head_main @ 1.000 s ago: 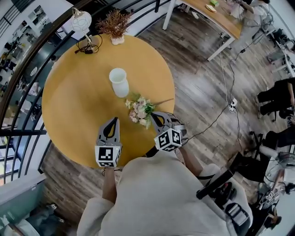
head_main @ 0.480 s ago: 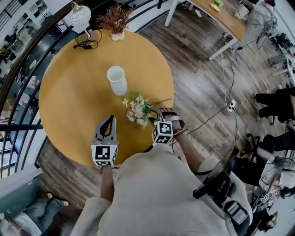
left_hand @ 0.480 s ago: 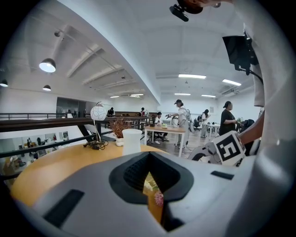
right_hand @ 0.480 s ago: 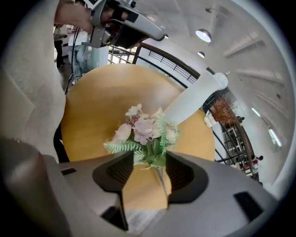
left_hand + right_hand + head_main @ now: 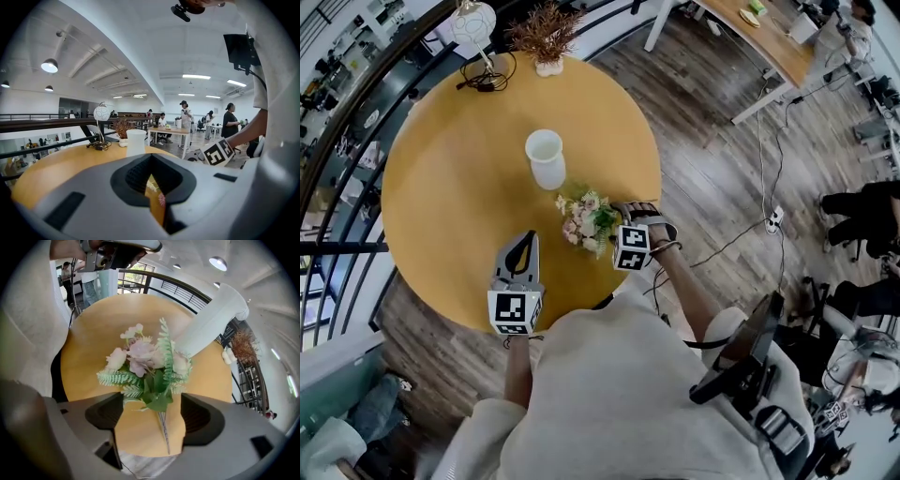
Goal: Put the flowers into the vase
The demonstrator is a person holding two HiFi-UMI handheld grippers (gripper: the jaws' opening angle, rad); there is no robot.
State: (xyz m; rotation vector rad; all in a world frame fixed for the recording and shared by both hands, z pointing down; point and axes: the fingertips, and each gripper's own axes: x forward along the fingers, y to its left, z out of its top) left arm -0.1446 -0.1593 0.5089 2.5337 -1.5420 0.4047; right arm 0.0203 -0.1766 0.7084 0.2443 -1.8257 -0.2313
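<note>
We record the left claw (image 5: 528, 246) held out near level, jaws together, nothing between them. The right claw (image 5: 622, 214) points steeply down. Its jaws have just been opening and now stand apart either side of the flower stem (image 5: 164, 430), pads clear of it.

My head camera looked steeply down from well above the round table (image 5: 441, 187), with my left gripper (image 5: 528, 240) and right gripper (image 5: 630, 214) close beneath it. The left gripper's camera faced almost level along its jaws, the vase (image 5: 136, 142) ahead. The right gripper's camera pointed steeply down, close over the flowers (image 5: 147, 364). All three views shared vase and tabletop.
</note>
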